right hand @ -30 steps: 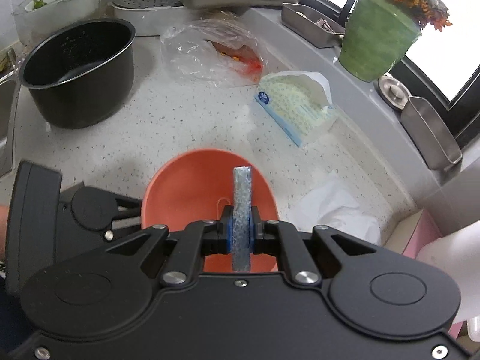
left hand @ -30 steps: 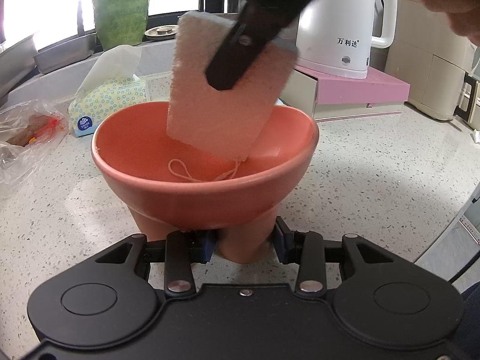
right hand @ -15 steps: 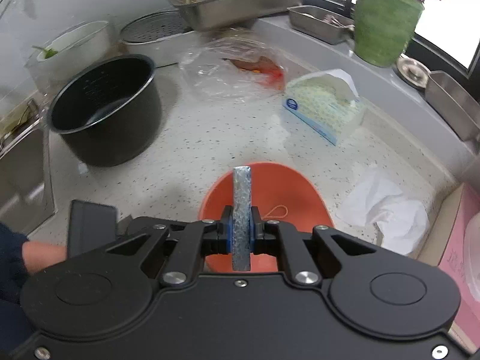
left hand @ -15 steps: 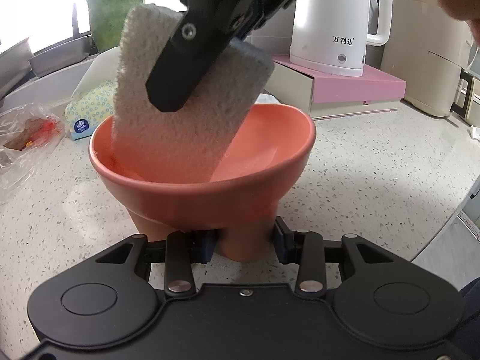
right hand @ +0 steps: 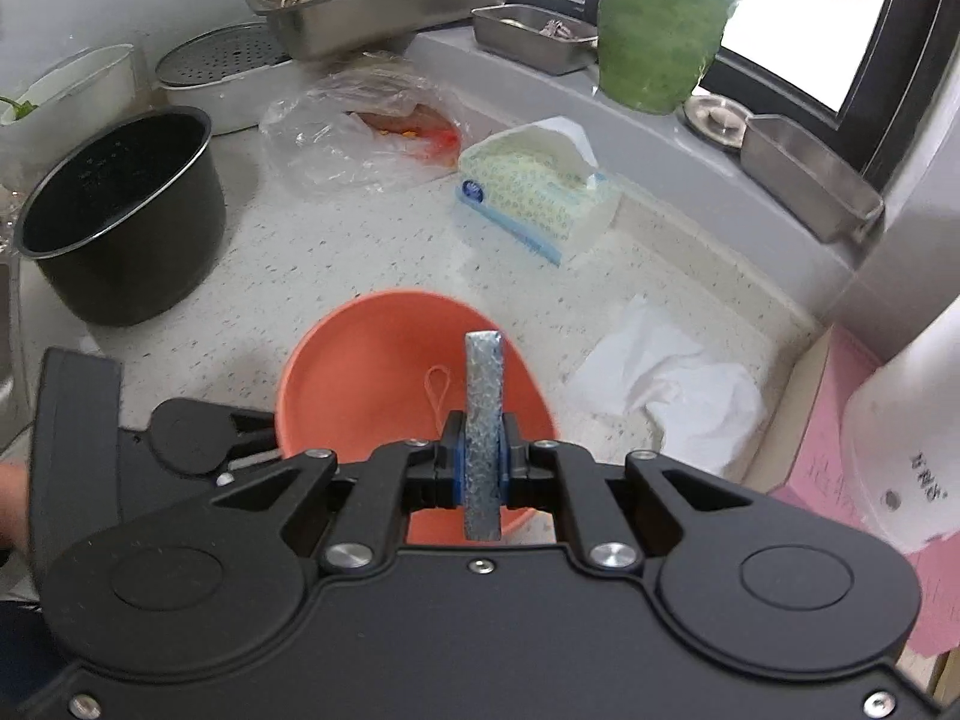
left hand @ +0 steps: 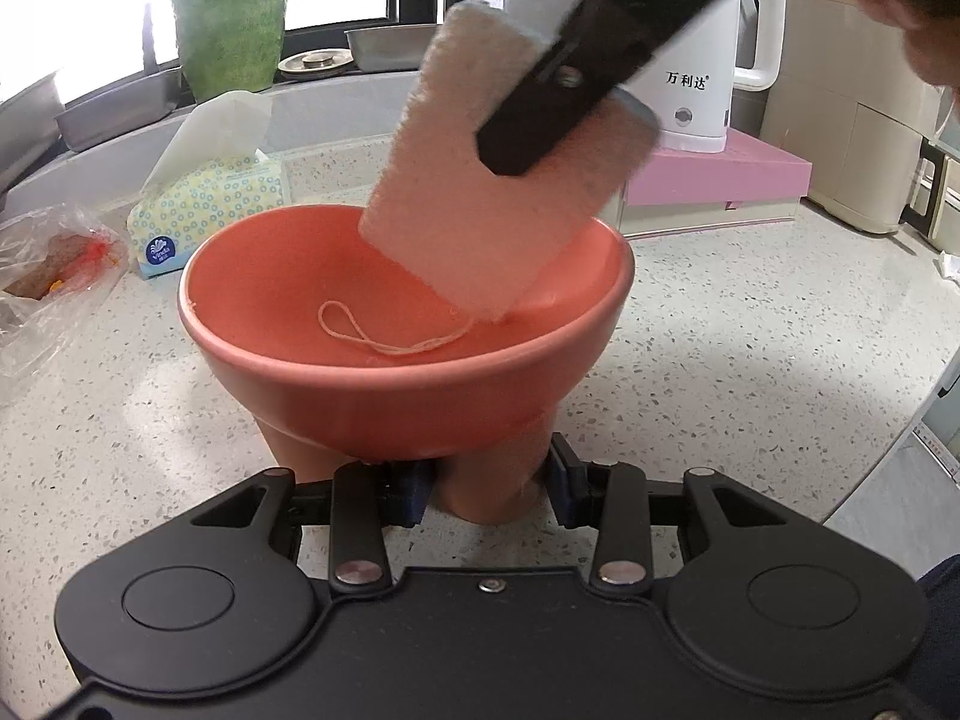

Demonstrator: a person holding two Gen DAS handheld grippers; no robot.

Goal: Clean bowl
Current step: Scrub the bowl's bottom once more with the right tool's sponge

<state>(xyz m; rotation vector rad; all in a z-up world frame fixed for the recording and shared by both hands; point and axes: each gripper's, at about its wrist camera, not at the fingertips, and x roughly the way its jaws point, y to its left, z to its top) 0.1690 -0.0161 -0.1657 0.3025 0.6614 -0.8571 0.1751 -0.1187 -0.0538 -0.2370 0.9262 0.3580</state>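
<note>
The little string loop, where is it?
In the left wrist view the string loop lies on the bottom of the orange bowl, left of the sponge that the right claw dips in.

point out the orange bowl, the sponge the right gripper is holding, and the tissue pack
Orange footed ceramic bowl point(left hand: 384, 402): left wrist view, on its outer front wall.
Pale rectangular sponge point(left hand: 480, 204): left wrist view, on its broad flat face.
Soft tissue pack with green ring pattern point(right hand: 540, 198): right wrist view, on its top.
</note>
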